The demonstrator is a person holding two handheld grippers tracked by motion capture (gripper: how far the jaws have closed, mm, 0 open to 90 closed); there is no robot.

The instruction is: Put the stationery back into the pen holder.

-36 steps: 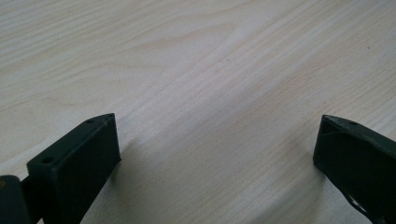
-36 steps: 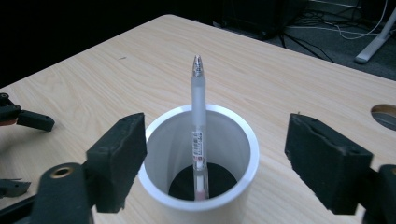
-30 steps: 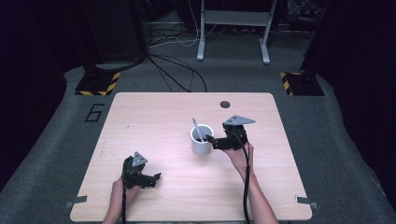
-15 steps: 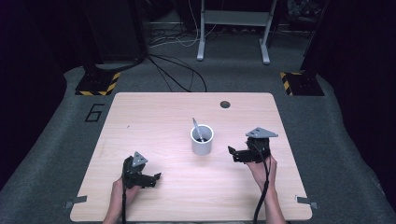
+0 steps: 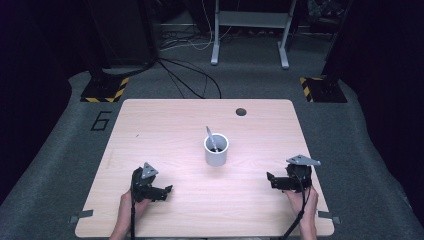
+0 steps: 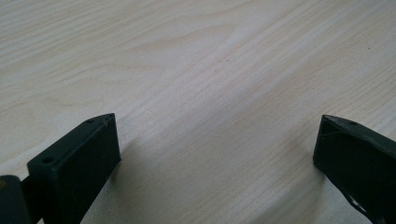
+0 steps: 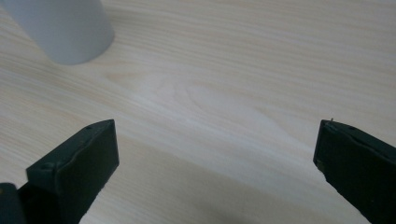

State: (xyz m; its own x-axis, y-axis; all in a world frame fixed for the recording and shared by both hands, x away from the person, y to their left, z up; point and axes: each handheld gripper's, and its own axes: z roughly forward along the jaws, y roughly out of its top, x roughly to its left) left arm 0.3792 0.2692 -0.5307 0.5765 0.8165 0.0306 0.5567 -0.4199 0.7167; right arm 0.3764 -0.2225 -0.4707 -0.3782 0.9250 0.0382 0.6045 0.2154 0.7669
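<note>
Standing upright mid-table, the white cup [image 5: 216, 150] holds a grey pen [image 5: 210, 137]; both grippers gape empty.

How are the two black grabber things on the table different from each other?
The left gripper sits near the table's front left; the right gripper sits near its front right. The left gripper's jaws point right, toward the middle; the right gripper's jaws point left. The right gripper view catches the white cup at its top left; the left gripper view has bare wood ahead. Both are black, held in a hand, open and holding nothing.
</note>
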